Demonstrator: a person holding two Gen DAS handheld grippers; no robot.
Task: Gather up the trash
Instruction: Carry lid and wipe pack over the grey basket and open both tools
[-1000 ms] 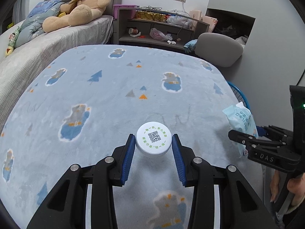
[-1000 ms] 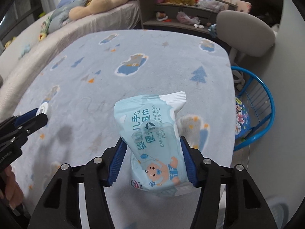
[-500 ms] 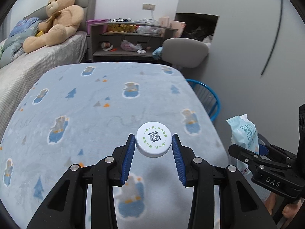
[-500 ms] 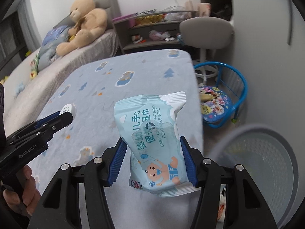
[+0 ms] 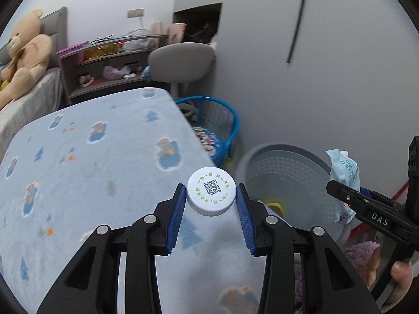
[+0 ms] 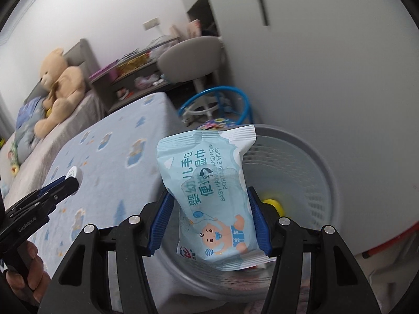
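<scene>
Beside the blue printed blanket stands a grey perforated waste bin, over which the right gripper holds a pack of baby wipes tight between its jaws, while the left gripper pinches a white bottle cap above the blanket's edge.

Beside the blue blanket: 1 bin, 1 white cap, 1 wipes pack, 1 teddy bear, 2 chairs.
</scene>
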